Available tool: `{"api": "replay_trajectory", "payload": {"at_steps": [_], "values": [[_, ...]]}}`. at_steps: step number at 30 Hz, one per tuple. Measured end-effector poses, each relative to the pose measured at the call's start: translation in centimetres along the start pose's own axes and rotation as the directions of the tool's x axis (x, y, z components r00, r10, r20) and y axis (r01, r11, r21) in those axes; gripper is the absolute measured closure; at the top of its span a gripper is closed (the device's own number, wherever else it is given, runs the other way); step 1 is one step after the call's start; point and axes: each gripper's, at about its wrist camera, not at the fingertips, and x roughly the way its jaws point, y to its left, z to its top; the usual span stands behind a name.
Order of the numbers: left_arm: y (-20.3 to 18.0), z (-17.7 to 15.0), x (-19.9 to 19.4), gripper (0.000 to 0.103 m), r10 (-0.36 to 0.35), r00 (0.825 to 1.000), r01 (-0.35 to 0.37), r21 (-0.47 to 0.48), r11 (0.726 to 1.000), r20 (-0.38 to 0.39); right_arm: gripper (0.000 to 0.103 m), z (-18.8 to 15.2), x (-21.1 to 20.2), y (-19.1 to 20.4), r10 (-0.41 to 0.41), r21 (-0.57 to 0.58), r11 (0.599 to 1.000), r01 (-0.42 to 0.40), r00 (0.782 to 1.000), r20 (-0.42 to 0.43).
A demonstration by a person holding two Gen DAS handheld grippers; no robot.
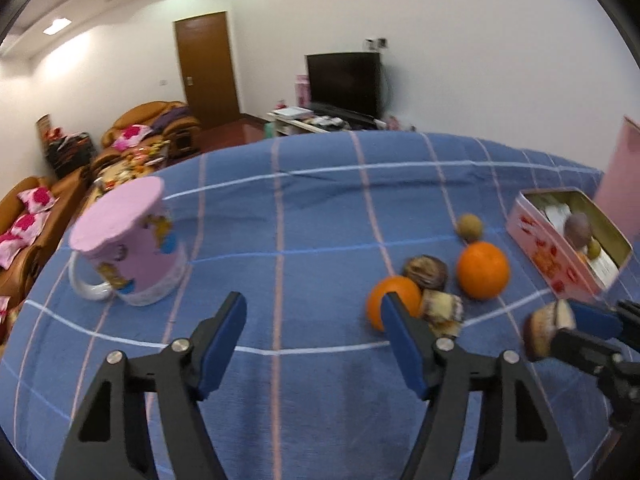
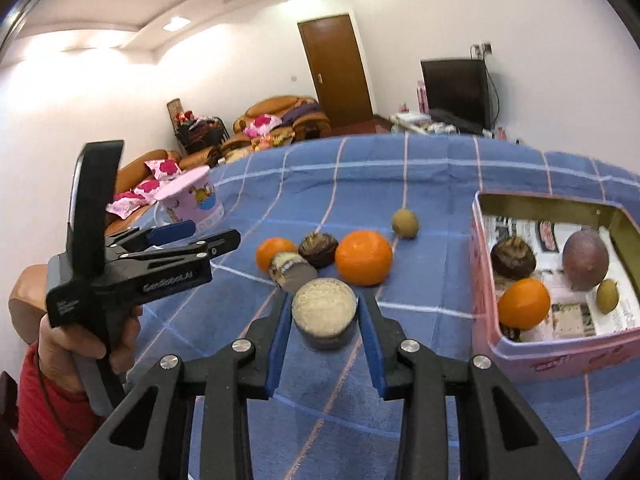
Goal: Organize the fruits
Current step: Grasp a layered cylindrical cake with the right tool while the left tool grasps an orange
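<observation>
Fruit chunk [image 2: 324, 314] sits clamped in right tool [image 2: 324, 320]; left tool [image 1: 314, 320] gapes empty.

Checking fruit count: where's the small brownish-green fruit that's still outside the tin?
In the right wrist view, the small brownish-green fruit lies alone on the blue cloth, just behind the larger orange, left of the pink tin.

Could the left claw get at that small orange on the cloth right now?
Probably yes. The left claw is open with nothing in it, and the small orange lies just past its right finger on the blue cloth. A cut brown fruit piece touching the orange might get nudged.
</observation>
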Motion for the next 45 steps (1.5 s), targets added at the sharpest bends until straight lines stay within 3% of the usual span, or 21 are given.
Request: {"api": "replay_trajectory", "payload": {"at_steps": [4, 16, 21, 26, 31, 37, 41, 45], "values": [[-1.3, 0.2, 0.8, 0.032, -0.003, 1.0, 0.003, 0.039, 0.999, -0.021, 0.068, -0.5, 1.3, -0.6, 0.05, 0.04, 0.998, -0.047, 0.996, -0.079], [-2.7, 1.4, 3.0, 0.033, -0.144, 0.987, 0.144, -0.013, 0.99, -0.066, 0.069, -0.9, 1.9, -0.2, 0.08, 0.038, 0.996, -0.076, 0.99, -0.12], [-1.7, 0.7, 3.8, 0.026, -0.143, 0.98, 0.139, -0.045, 0.989, -0.136, 0.068, -0.8, 1.8, -0.3, 0.101, 0.028, 0.995, -0.098, 0.984, -0.149], [-3.7, 0.9, 4.4, 0.029, -0.051, 0.989, 0.058, 0.046, 0.997, -0.137, 0.065, -0.7, 1.7, -0.3, 0.099, 0.017, 0.995, -0.097, 0.981, -0.165], [-3.8, 1.1, 4.9, 0.066, -0.083, 0.981, 0.09, 0.03, 0.996, -0.172, 0.058, -0.8, 2.1, 0.0, 0.118, 0.017, 0.993, -0.117, 0.977, -0.179], [-2.9, 1.1, 4.4, 0.067, -0.094, 0.982, 0.094, -0.007, 0.996, -0.165, 0.054, -1.3, 3.3, 0.7, 0.136, 0.008, 0.99, -0.138, 0.966, -0.218], [-1.3, 1.3, 2.5, 0.067, -0.025, 0.997, 0.02, -0.072, 0.997, -0.067, 0.054, -0.8, 4.0, 1.0, 0.15, -0.001, 0.988, -0.154, 0.964, -0.219], [0.3, 1.1, 0.7, 0.067, 0.064, 0.998, -0.062, -0.144, 0.988, 0.01, 0.056, -0.6, 4.6, 2.0, 0.139, -0.044, 0.987, -0.153, 0.962, -0.233]]}}
